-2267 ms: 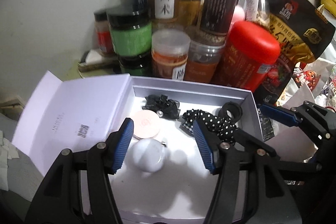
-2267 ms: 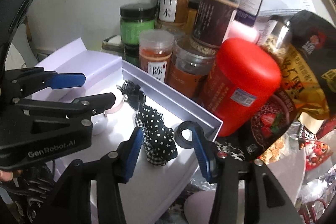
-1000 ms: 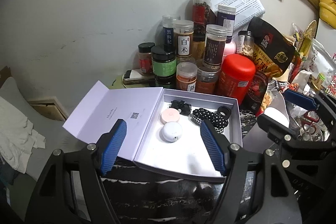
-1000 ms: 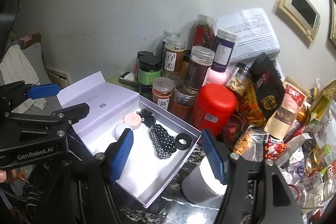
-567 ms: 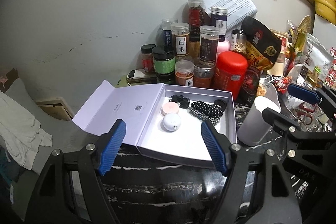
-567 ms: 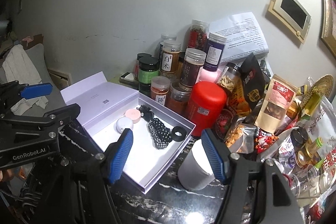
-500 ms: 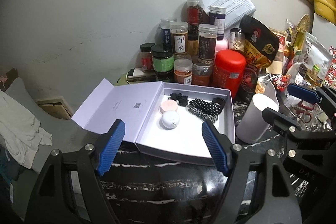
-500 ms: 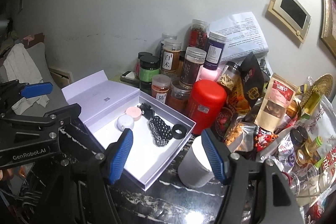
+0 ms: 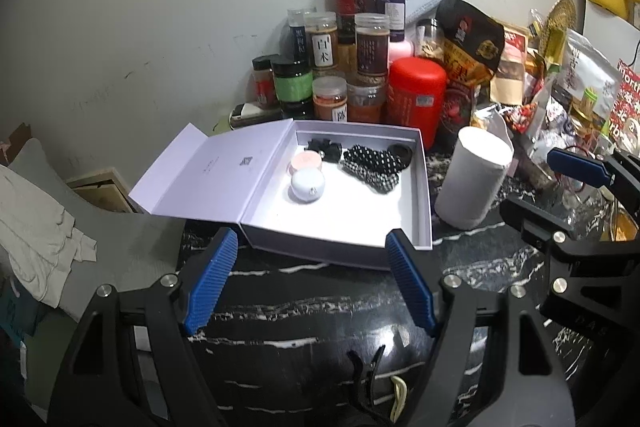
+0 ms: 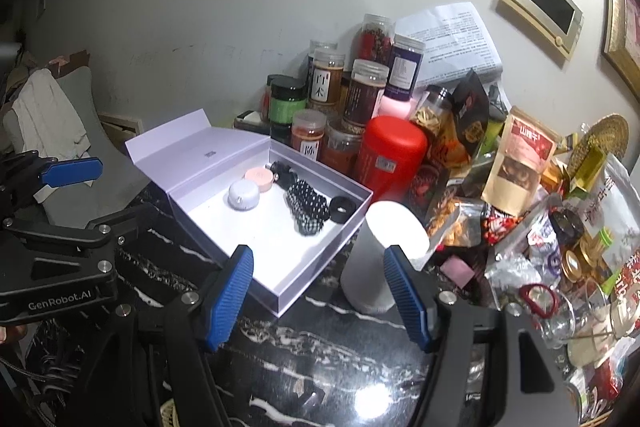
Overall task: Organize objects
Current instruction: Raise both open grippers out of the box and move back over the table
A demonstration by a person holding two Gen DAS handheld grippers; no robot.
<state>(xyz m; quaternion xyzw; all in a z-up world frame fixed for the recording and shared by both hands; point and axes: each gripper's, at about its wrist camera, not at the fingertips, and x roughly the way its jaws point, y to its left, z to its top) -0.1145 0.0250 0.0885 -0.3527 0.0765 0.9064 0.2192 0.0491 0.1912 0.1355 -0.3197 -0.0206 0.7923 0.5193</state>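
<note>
On the black marbled counter [image 9: 304,311] the pale lilac box [image 9: 425,187] stands open near the back edge with its lid laid flat toward the left edge; it looks light and stiff, so I would take it by a side wall, while the white cylinder [image 10: 380,259] just beside its right wall seems smooth and may slip. Inside the box lie a soft dotted scrunchie [image 9: 372,163], a white round case [image 9: 307,186], a pink round case [image 9: 306,161], a black clip [image 9: 324,148] and a black ring [image 9: 400,149], all small and light, the round cases best pinched across their sides. The left gripper [image 9: 308,283] and the right gripper [image 10: 320,291] hover over the front edge, jaws released and holding nothing, and "GenRobot.AI" reads on the left tool.
</note>
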